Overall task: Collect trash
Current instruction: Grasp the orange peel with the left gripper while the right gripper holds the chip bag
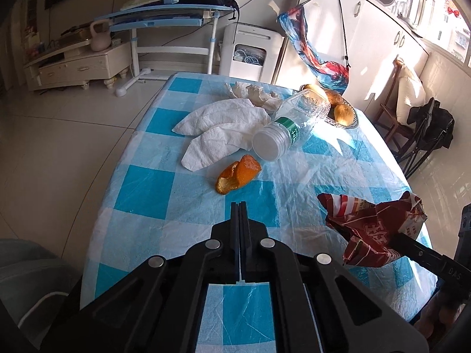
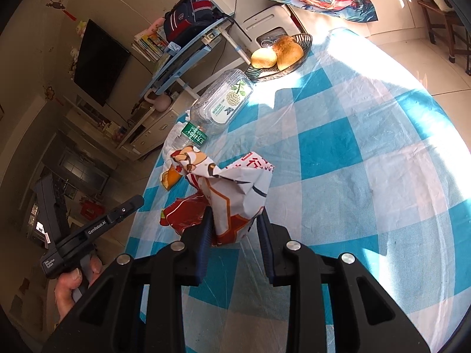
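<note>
My right gripper (image 2: pixel 234 219) is shut on a crumpled red and white snack wrapper (image 2: pixel 232 188) and holds it over the checked table; the wrapper also shows in the left wrist view (image 1: pixel 374 229). My left gripper (image 1: pixel 238 206) is shut and empty, just short of an orange peel (image 1: pixel 237 173). Past the peel lie white paper towels (image 1: pixel 217 126), a crumpled tissue (image 1: pixel 256 94) and an empty plastic bottle (image 1: pixel 291 123) on its side. The bottle (image 2: pixel 217 106) and the peel (image 2: pixel 170 178) show in the right wrist view too.
The table has a blue and white checked cloth (image 1: pixel 164 194). A wire basket with bread rolls (image 2: pixel 279 53) stands at the far end. A chair (image 1: pixel 394 108) and a black bag (image 1: pixel 432 123) are to the right. A desk (image 1: pixel 164 20) and a white appliance (image 1: pixel 250 50) stand behind.
</note>
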The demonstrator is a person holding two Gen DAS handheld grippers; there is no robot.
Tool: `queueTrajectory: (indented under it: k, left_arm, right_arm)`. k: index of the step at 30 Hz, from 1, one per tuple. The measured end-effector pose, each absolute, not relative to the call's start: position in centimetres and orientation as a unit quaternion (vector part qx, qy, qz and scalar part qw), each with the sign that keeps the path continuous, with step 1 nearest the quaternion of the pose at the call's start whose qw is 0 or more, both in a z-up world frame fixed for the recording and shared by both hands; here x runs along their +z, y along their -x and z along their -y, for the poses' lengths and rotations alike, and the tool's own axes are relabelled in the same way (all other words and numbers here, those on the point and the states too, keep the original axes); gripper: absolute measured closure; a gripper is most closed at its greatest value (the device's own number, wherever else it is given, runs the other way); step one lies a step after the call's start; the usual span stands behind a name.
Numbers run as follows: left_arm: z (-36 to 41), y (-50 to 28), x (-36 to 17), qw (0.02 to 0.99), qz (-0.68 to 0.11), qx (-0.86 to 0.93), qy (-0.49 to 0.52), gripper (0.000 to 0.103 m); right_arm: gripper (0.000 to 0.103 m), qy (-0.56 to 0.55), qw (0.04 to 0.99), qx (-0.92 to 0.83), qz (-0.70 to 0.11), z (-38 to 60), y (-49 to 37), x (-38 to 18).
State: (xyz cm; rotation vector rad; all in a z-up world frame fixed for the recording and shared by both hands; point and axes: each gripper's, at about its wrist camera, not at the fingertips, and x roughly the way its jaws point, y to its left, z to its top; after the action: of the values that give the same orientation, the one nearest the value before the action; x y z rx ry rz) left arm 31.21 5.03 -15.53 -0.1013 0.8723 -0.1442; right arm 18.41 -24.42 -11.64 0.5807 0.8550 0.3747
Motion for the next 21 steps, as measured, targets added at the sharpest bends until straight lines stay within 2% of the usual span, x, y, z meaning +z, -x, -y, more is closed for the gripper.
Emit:
queueTrajectory:
  k: [2,4,9,14,15,16,21]
  left_arm:
    - [-4.7,-32.0,-15.4,0.906,-0.418,-0.066,0.026,0.090]
    - [-4.3,-32.9,-15.6,0.909,-0.412,-0.062,-0.003,0.064]
    - [-2.5,-35.5,-16.5,0.906,-0.414,-0.069,-0.051,0.056]
    - [-1.0,-37.5,-18.3,0.895,-0.434,-0.073,-0.068,0.057]
    - [-1.1,-37.6,-18.5,0.894,-0.438,-0.074,-0.063,0.071]
    - [-1.2,-37.7,-18.6,0.891,-0.444,-0.077,-0.055,0.081]
    - [-1.9,-35.7,-18.0,0.897,-0.435,-0.081,-0.023,0.087]
  right_arm:
    - [0.073,-0.276,0.853,0.177,-0.405,24.5,-18.0,-11.6]
    - [0.073,-0.280,0.853,0.173,-0.405,24.7,-17.9,-11.8]
    - [0.073,-0.295,0.850,0.164,-0.404,24.9,-17.7,-12.4]
    - [0.073,-0.294,0.850,0.162,-0.407,24.5,-17.8,-12.6]
    - [0.073,-0.293,0.850,0.163,-0.406,24.5,-17.8,-12.5]
    - [0.073,-0.291,0.851,0.164,-0.405,24.4,-17.8,-12.3]
    - [0.073,-0.287,0.856,0.169,-0.396,24.1,-17.5,-11.6]
